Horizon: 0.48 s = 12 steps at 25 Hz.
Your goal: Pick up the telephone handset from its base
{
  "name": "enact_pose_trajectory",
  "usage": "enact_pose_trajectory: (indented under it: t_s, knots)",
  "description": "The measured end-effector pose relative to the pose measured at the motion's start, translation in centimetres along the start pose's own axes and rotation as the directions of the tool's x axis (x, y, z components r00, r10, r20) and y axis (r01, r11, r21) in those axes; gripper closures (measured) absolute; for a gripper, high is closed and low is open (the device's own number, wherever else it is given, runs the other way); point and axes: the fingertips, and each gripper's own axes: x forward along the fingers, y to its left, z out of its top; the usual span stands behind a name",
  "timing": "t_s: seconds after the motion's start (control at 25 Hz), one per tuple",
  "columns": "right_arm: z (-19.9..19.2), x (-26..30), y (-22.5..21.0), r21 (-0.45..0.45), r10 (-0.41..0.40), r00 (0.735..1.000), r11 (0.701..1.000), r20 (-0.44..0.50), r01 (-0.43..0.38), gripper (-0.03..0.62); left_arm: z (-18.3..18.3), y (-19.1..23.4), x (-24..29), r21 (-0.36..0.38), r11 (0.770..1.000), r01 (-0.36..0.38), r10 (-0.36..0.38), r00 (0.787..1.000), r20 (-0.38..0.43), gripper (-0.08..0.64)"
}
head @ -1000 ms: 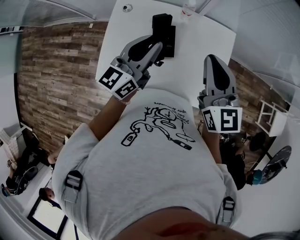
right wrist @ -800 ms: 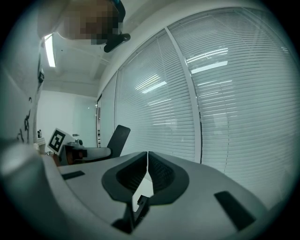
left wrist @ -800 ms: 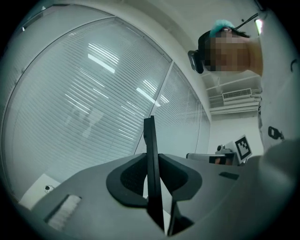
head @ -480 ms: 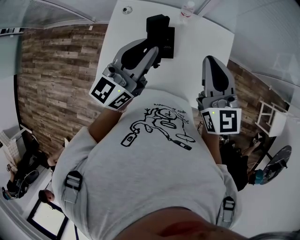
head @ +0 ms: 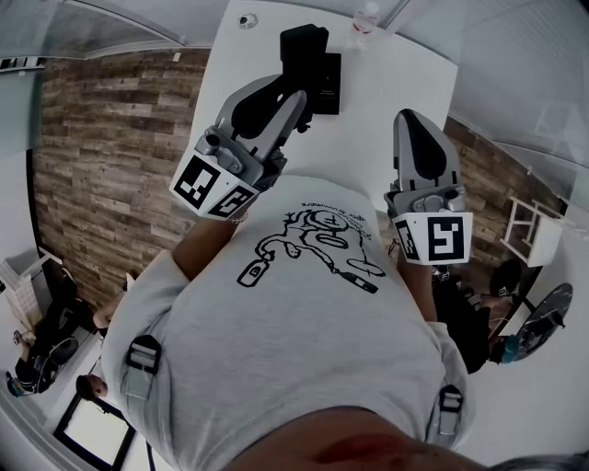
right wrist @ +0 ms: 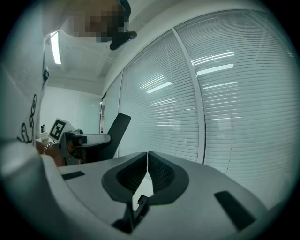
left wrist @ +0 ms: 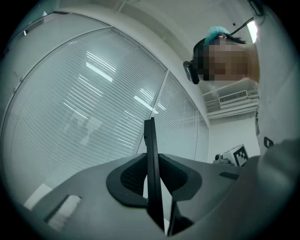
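**Head view.** Looks steeply down past a white printed T-shirt (head: 304,304) onto a white table (head: 396,83).

**L gripper** (head: 296,99): angled up and toward the far side of the table, jaws clamped on the black telephone handset (head: 304,44). (Appears edge-on in the L gripper view, as a thin dark blade pinched btwn the two pads, upper end standing well beyond the tips.)

**Handset:** raised at the far part of the table. Overlaps the black base (head: 328,85) from the head cam's angle, so contact or gap btwn the two cannot be read there. In the R gripper view, tilts upward in mid-air against slatted blinds (right wrist: 234,93), gripped near its lower end.

**Base:** lies flat on the table, toward the far edge.

**R gripper** (head: 413,120): held well apart from the L one, over the near R part of the table, close to the torso. Jaws pressed together w/ nothing btwn them, as seen in the R gripper view.

**Other items:**
- Clear bottle (head: 366,17), upright at the table's far edge, just beyond the base.
- Small round obj. (head: 247,17) near the far L corner, too small to identify.
- Wood-plank floor (head: 110,138) to the L of the table.
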Motion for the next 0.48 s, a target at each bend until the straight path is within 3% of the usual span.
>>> enact_pose_trajectory:
  t_s: [0.48]
  knots:
    - [-0.04, 0.05, 0.02, -0.008, 0.0, 1.0, 1.0, -0.011, 0.0, 0.584, -0.02, -0.02, -0.04, -0.016, 1.0, -0.001, 0.001, 1.0, 0.001, 0.489]
